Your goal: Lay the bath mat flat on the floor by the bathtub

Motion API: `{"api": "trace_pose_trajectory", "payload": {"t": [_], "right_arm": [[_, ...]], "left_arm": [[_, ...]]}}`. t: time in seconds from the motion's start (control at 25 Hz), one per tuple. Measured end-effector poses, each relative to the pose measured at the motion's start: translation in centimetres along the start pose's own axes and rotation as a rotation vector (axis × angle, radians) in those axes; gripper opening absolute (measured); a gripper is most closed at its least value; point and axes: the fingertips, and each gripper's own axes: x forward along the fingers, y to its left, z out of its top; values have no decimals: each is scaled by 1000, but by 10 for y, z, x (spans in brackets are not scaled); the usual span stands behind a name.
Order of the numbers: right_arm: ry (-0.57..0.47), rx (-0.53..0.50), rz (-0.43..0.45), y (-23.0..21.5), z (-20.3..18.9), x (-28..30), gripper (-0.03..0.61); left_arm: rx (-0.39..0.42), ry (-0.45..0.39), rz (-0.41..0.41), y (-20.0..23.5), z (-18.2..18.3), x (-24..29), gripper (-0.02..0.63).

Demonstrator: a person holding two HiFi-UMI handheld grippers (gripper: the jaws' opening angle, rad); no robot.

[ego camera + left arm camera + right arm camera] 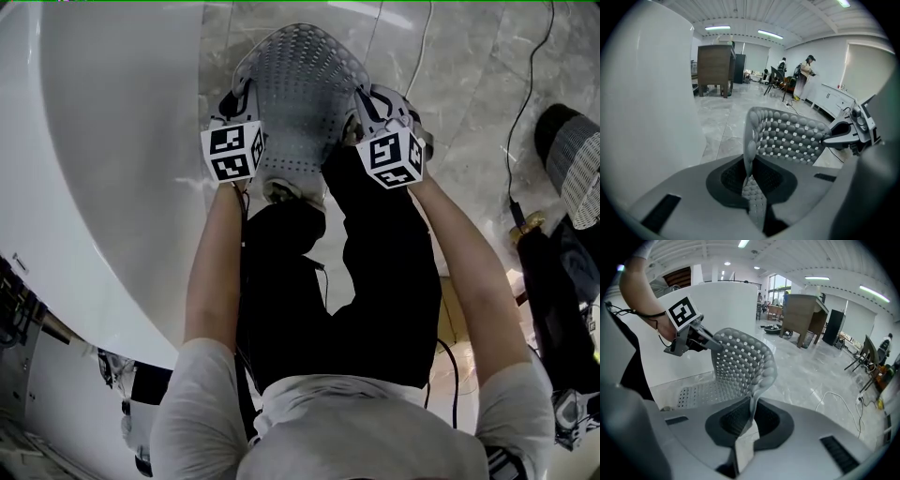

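A grey bath mat [298, 103] with rows of bumps and small holes hangs curved between my two grippers, above the marble floor beside the white bathtub [103, 159]. My left gripper [246, 112] is shut on the mat's left edge; in the left gripper view the mat [787, 136] rises from the jaws [751, 176] and bends right. My right gripper [367, 117] is shut on the mat's right edge; in the right gripper view the mat [740, 366] curls left from the jaws [751, 413] toward the left gripper [693, 341]. The mat's near end droops over the person's shoes.
Grey marble floor [469, 84] lies beyond the mat, with black cables [525, 103] across it. A dark bag and a rolled item [572, 169] sit at the right. In the room behind stand a wooden cabinet [715, 65], chairs and standing people [804, 77].
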Motion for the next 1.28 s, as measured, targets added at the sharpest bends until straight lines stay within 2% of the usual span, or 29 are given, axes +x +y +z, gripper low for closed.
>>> {"api": "trace_pose_trajectory", "payload": {"t": [0.16,0.28,0.52,0.64,0.88,1.08,1.12,1.2,1.28], "right_arm": [[-17,-21,-21,-4,-8,18,25],[-49,-13,-28,-7,-10,23,25],[-142,79,-54,-19,-7,25,25],[-184,67,-44,-19,-11,33,25],[-239,55,-88,-21,-22,50,25],[-247,25,-112,-20,-19,66,25],[-237,-2,-110,-19,-18,67,25],[-219,-58,-109,-25,-8,67,25],[-204,-59,-109,-32,5,68,25]], "left_arm": [[6,-30,-5,2,-9,12,31],[62,-58,6,4,-9,17,31],[123,-170,7,15,14,32,31],[185,-217,-6,17,13,41,31],[302,-269,-94,14,16,66,29],[461,-307,-66,28,15,94,29],[453,-305,-75,32,13,100,29],[382,-307,-101,39,21,114,29],[324,-311,-103,46,34,121,29]]}}
